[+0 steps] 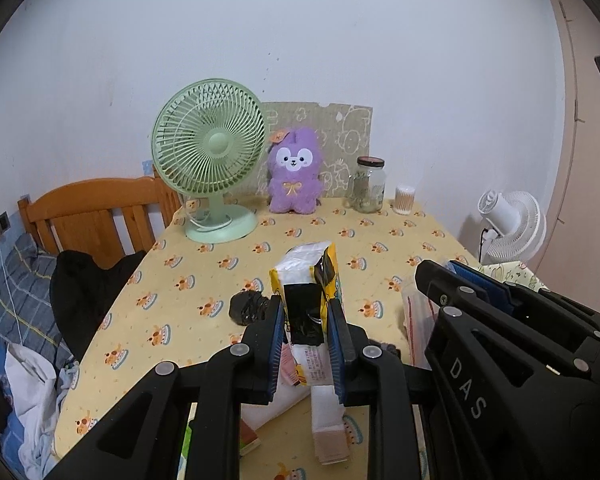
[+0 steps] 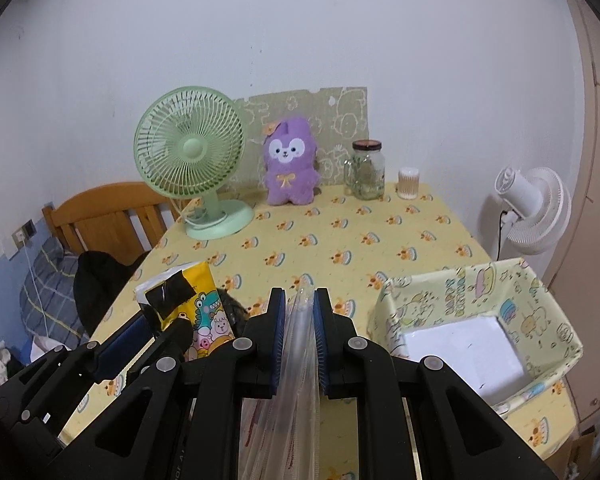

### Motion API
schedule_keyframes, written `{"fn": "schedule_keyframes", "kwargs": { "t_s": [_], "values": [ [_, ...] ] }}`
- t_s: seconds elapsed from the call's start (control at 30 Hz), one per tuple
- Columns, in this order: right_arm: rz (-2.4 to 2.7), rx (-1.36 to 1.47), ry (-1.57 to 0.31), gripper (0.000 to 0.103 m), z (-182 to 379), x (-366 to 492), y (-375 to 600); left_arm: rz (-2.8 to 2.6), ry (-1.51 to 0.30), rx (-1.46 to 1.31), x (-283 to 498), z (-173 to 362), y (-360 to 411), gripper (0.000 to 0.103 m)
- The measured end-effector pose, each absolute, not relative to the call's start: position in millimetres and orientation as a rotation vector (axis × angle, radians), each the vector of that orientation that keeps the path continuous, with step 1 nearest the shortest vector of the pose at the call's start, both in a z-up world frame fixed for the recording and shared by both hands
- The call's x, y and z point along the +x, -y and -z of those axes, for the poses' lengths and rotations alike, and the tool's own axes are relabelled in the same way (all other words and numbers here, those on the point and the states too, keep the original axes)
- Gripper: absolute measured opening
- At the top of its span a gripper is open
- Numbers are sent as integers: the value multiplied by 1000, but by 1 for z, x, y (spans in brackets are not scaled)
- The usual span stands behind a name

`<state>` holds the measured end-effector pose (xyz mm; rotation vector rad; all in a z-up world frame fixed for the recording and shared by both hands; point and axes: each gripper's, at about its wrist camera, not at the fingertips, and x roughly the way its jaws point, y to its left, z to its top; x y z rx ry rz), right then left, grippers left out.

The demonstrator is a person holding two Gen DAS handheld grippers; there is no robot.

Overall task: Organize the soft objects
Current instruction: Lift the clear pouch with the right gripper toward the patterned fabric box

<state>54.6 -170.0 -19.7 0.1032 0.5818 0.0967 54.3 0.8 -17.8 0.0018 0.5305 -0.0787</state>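
Note:
My left gripper [image 1: 306, 314] is shut on a yellow tissue pack [image 1: 308, 268] patched with black tape, and holds it above the table. The same pack [image 2: 196, 300] and the left gripper [image 2: 166, 324] show at the lower left of the right wrist view. My right gripper [image 2: 300, 300] is shut on a clear plastic bag [image 2: 298, 364] that hangs down between its blue pads. In the left wrist view the right gripper [image 1: 440, 280] is at the right, with the bag [image 1: 416, 314] below it. A purple plush rabbit [image 1: 295, 178] sits upright at the table's back.
An open box lined with patterned fabric [image 2: 540, 308] stands at the table's right front. A green fan [image 1: 210, 148], a glass jar [image 1: 368, 186] and a cotton swab tub [image 1: 404, 200] line the back. A black crumpled lump [image 1: 248, 308] lies on the yellow tablecloth [image 1: 204, 264]. A bed [image 1: 24, 292] lies left, a white fan [image 2: 536, 208] right.

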Motion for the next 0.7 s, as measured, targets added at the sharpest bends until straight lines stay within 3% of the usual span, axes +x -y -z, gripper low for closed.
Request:
{"fn": "schedule_keyframes", "kwargs": {
  "t_s": [0.7],
  "values": [
    [-67, 119, -555, 17, 3, 55, 225, 117, -496, 11, 58, 3, 53, 20]
  ]
}}
